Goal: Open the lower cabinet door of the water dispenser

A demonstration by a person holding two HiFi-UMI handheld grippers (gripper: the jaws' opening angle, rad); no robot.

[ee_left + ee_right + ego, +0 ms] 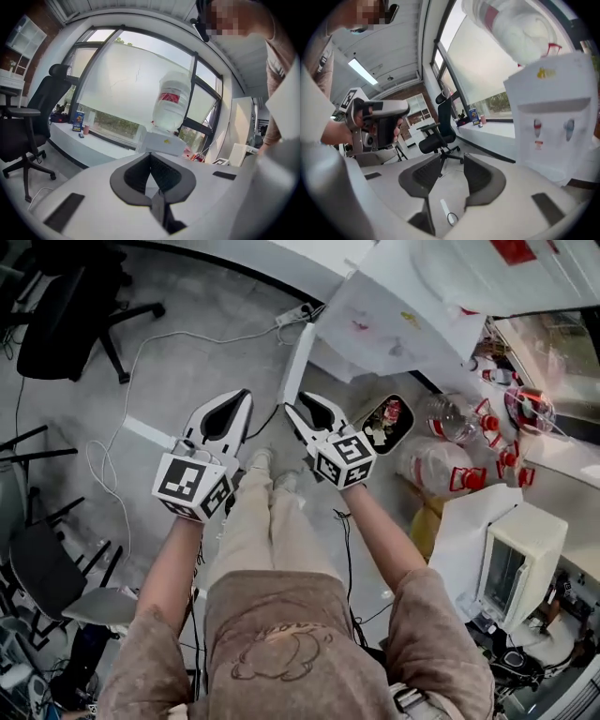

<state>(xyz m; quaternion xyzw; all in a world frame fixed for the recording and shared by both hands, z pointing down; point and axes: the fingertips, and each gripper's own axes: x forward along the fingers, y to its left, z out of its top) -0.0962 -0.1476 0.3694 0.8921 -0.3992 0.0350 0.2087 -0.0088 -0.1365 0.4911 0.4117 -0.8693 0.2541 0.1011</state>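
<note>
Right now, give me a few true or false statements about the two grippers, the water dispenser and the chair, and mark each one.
1. The left gripper has its jaws together with nothing between them. True.
2. The right gripper is clamped on the water dispenser. False: its jaws stand apart and empty, and the dispenser stands off to its side, untouched.
3. A water bottle sits upside down on top of the dispenser. True.
4. The office chair is white. False: it is black.
</note>
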